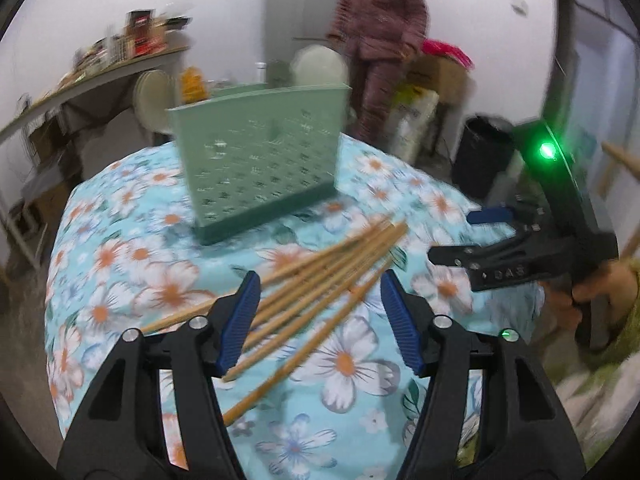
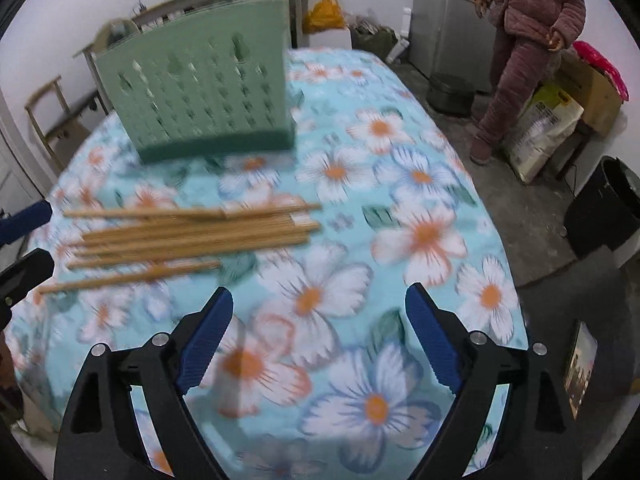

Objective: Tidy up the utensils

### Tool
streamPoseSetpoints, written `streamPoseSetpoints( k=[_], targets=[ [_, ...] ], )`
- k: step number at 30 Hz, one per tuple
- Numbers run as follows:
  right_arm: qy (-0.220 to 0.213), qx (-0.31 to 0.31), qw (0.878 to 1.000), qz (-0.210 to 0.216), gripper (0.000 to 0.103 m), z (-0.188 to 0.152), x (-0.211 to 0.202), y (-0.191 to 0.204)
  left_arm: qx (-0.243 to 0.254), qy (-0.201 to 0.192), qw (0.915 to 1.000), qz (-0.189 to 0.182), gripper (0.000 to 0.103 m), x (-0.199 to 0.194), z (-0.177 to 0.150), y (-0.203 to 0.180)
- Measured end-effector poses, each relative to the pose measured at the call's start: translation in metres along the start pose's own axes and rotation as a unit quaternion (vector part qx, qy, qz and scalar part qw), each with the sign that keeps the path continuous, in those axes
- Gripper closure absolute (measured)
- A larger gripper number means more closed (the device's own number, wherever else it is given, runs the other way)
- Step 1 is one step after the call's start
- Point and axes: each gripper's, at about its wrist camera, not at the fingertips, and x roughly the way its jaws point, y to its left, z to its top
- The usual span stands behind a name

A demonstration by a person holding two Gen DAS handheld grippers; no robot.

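Note:
Several wooden chopsticks point(image 1: 340, 256) lie in a loose bundle on the floral tablecloth point(image 1: 132, 252). My left gripper point(image 1: 320, 284) hovers over their near ends, open, with the sticks lying between and under its blue pads, which do not press on them. Behind them stands a green perforated utensil holder point(image 1: 260, 160), upright. In the right wrist view the chopsticks point(image 2: 192, 236) lie left of my right gripper point(image 2: 320, 292), which is open wide over bare cloth, and the holder point(image 2: 204, 92) stands beyond. The right gripper point(image 1: 460, 236) also shows at the right of the left wrist view.
The table's point(image 2: 400, 184) right edge drops to a grey floor. A person in a maroon padded suit point(image 2: 528, 20) stands by a grey fridge point(image 2: 444, 8). Near them are a black bin point(image 2: 604, 208) and a sack point(image 2: 544, 128). A wooden chair point(image 2: 52, 112) stands far left.

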Motion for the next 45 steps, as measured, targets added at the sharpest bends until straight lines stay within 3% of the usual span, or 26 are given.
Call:
streamPoseSetpoints(
  k=[9, 16, 25, 31, 38, 45],
  targets=[
    [0.025, 0.010, 1.000, 0.002, 0.017, -0.002, 0.020, -0.013, 0.105, 0.056, 0.9927, -0.022, 0.080, 0.043, 0.003, -0.025],
    [0.029, 0.025, 0.999, 0.015, 0.015, -0.001, 0.025, -0.017, 0.154, 0.088, 0.9838, -0.028, 0.086, 0.069, 0.001, -0.036],
    [0.029, 0.026, 0.999, 0.014, 0.010, -0.002, 0.029, -0.016, 0.172, 0.104, 0.9795, -0.016, 0.087, 0.084, -0.010, -0.040],
    [0.029, 0.025, 0.999, 0.014, 0.007, -0.003, 0.031, -0.013, 0.173, 0.096, 0.9802, -0.012, 0.094, 0.082, -0.007, -0.042],
    [0.030, 0.024, 0.999, 0.010, 0.006, -0.004, 0.031, -0.010, 0.132, 0.080, 0.9878, -0.023, 0.098, 0.062, 0.005, -0.033],
    [0.024, 0.020, 0.999, 0.004, 0.006, -0.005, 0.032, -0.009, 0.033, 0.048, 0.9978, -0.031, 0.098, 0.035, 0.026, -0.006]
  ],
)
